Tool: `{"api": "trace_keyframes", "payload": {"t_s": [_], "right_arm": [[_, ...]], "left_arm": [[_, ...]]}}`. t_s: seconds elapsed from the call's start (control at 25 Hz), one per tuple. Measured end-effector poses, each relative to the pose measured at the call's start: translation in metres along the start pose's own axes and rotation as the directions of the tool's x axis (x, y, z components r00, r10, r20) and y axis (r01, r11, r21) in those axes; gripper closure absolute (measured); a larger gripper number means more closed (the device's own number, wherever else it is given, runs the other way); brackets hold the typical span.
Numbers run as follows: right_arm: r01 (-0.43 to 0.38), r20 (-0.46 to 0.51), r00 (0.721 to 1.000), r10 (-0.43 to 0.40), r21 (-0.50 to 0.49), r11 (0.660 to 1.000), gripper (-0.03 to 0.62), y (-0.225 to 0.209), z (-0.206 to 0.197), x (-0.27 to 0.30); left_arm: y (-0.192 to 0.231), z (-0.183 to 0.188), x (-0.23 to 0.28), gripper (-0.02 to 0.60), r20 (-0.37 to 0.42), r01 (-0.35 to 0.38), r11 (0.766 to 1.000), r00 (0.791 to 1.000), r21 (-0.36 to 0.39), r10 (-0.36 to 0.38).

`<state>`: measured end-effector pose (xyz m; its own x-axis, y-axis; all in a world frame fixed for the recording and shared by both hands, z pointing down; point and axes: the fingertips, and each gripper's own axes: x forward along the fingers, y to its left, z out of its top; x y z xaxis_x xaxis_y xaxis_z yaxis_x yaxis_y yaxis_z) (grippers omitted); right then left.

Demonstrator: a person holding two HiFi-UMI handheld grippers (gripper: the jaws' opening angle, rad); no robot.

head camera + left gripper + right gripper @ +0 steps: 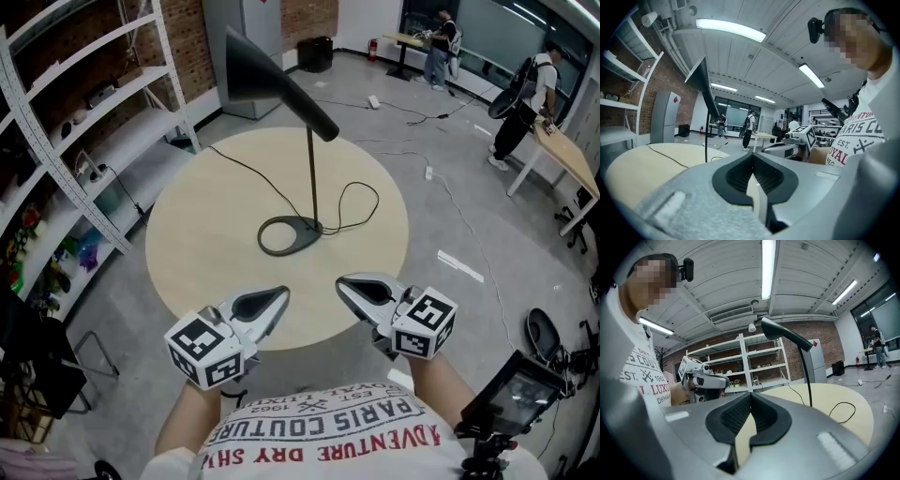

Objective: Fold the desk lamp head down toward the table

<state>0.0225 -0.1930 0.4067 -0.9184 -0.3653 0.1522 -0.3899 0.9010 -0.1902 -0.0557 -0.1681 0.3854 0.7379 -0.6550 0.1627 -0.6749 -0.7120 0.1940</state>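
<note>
1. The desk lamp [313,178] stands at about the middle of the round table [197,253], well apart from both grippers and toward the far edge from them. No jaw touches it.
2. The lamp base [289,234], a dark oval ring, lies flat on the tabletop. The thin stem rises upright from the side of the ring nearer the right edge.
3. The lamp head [258,70] is a black cone mounted at the top of the stem. Its long axis is tilted: the wide end is raised and points toward the far-left edge, and the narrow end slopes down toward the right, where it meets the stem.
4. The lamp cable [361,202] loops on the tabletop right of the base. A second run crosses to the far-left edge.
5. The left gripper [277,300] is at the near edge, left of the lamp base. Its jaws are fully together, with nothing between the pads.
6. The right gripper [349,288] is at the near edge, right of the lamp base. Its jaws are likewise closed and empty.
7. The two gripper tips point inward toward each other, near but not touching.
</note>
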Motion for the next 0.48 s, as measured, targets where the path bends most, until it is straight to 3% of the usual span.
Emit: {"api": "trace_keyframes", "payload": {"t_s": [0.2,0.48], "right_arm": [[-0.004,-0.009,1.000,0.004,-0.024,1.000,0.588,-0.015,0.002,0.010],[0.077,-0.001,0.997,-0.077,-0.048,0.996,0.588,-0.049,0.003,0.028]], "left_arm": [[0.014,0.010,-0.002,0.579,0.016,-0.025,0.999,1.000,0.023,0.025],[0.040,0.012,-0.010,0.578,0.012,-0.039,0.999,0.999,0.012,0.039]]}}
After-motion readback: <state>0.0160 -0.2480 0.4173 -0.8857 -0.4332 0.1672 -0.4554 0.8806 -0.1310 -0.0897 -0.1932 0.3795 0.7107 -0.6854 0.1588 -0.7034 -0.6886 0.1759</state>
